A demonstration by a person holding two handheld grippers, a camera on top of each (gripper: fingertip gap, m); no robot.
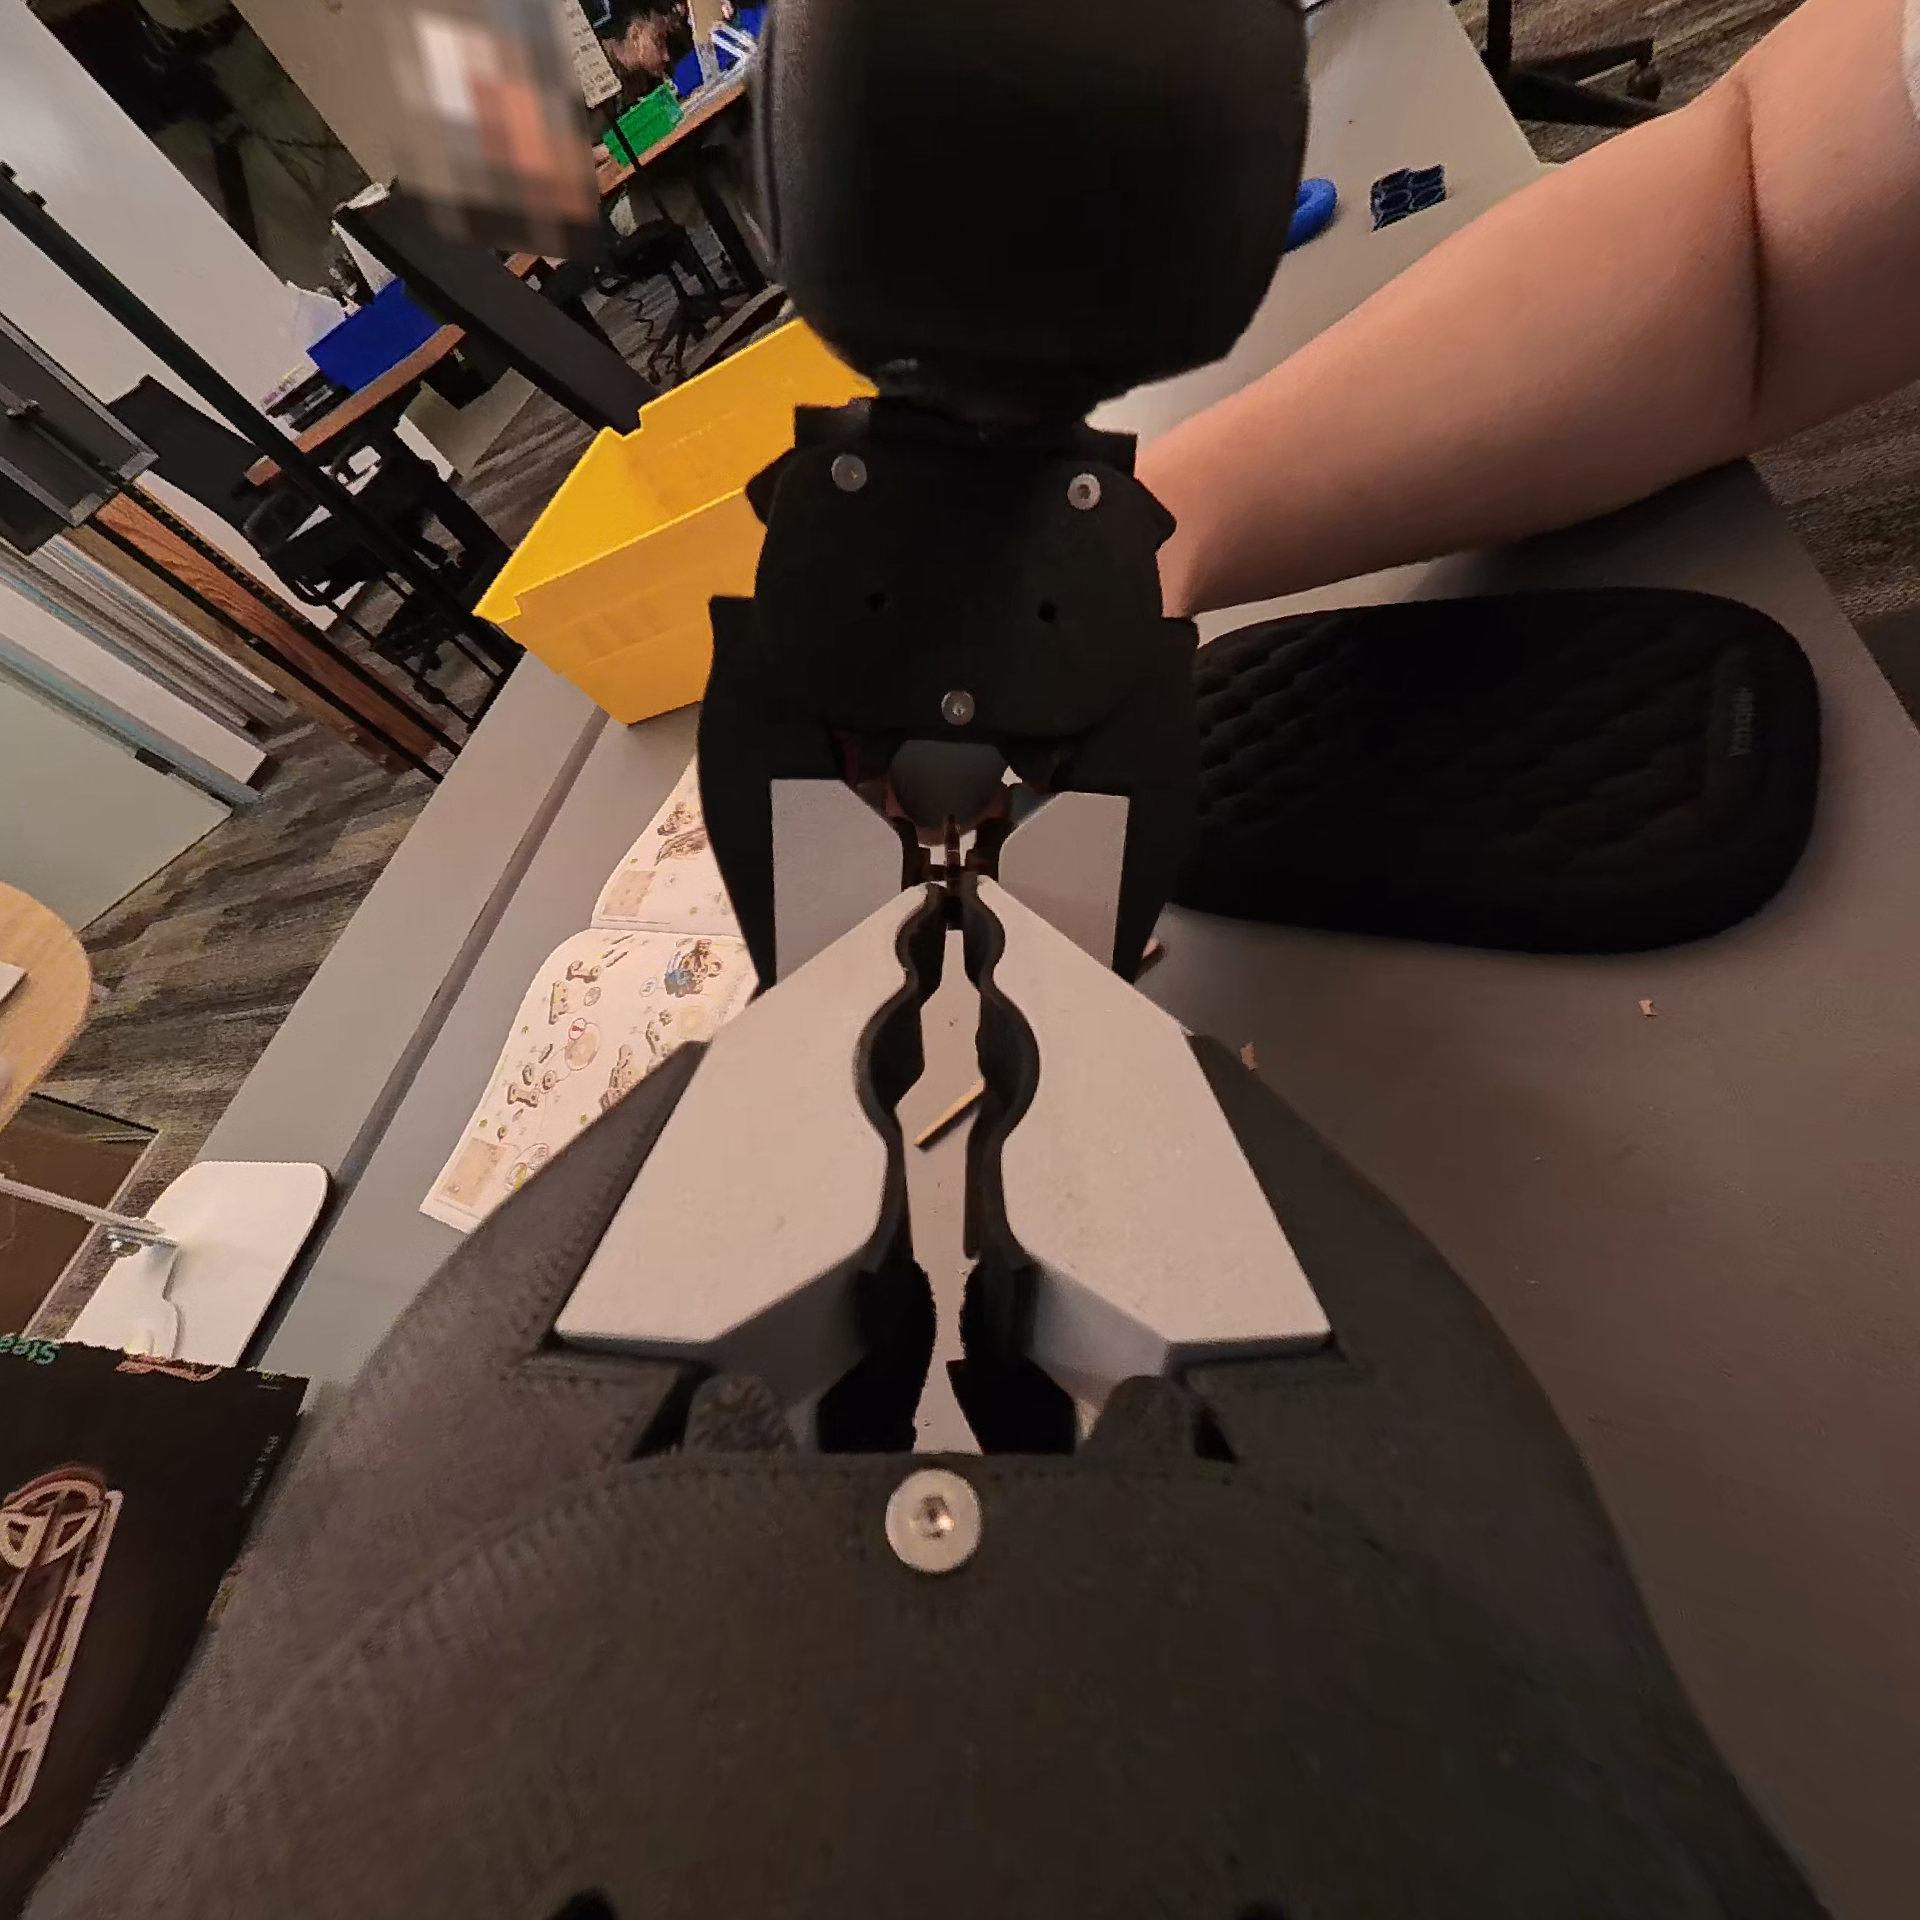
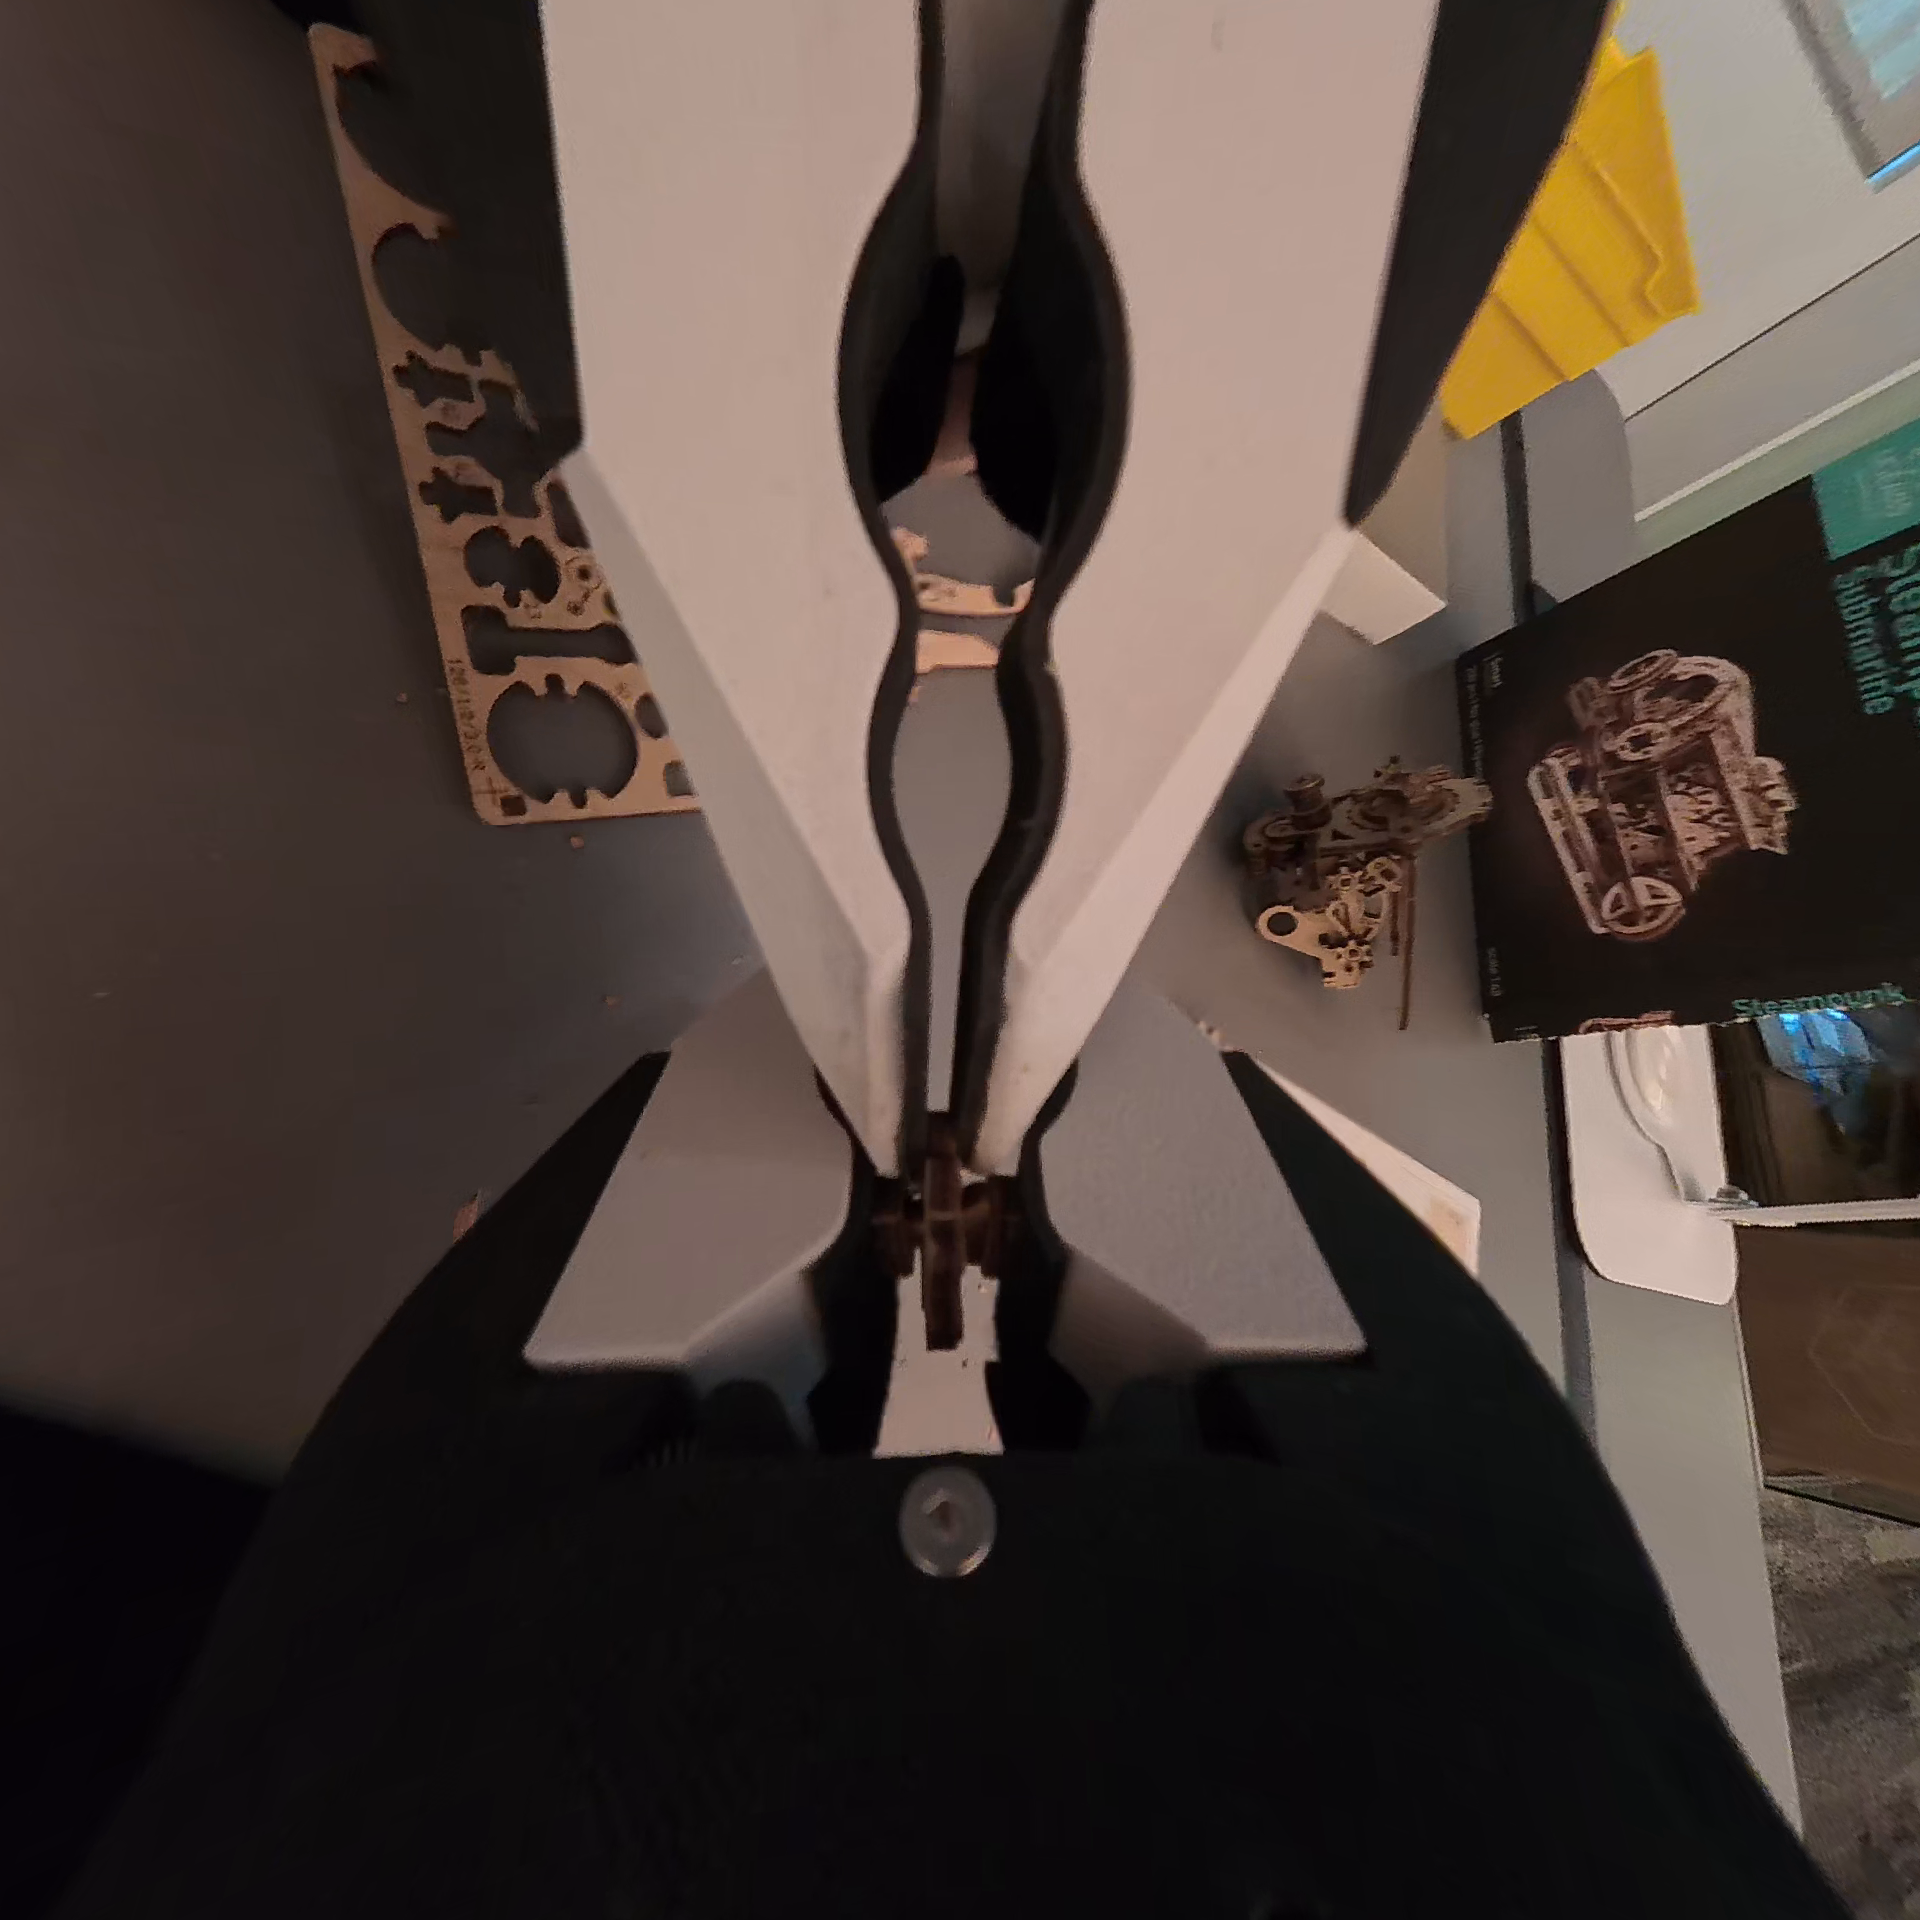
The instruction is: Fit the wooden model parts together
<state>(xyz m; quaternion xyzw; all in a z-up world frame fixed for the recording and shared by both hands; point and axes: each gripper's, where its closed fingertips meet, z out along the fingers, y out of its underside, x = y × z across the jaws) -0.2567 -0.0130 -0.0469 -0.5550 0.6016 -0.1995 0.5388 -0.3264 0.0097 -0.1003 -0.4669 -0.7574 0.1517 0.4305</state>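
Both two-finger grippers are held tip to tip above the grey table (image 1: 1507, 1195). Left gripper (image 1: 948, 904) and right gripper (image 2: 943, 1195) are each clenched on the small dark wooden gear part (image 2: 940, 1236), presumably to press pieces together. The joint is hidden by fingertips. The half-built wooden model (image 2: 1351, 873) sits at 3 o'clock, the punched-out plywood sheet (image 2: 499, 582) at 10.

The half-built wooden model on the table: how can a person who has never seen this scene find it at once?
Start at the dark box with a model picture, lying near the grey table's edge. Just beside it lies the half-built wooden model. Unlike the flat punched-out sheet across the table, it is a small tangle of gears.
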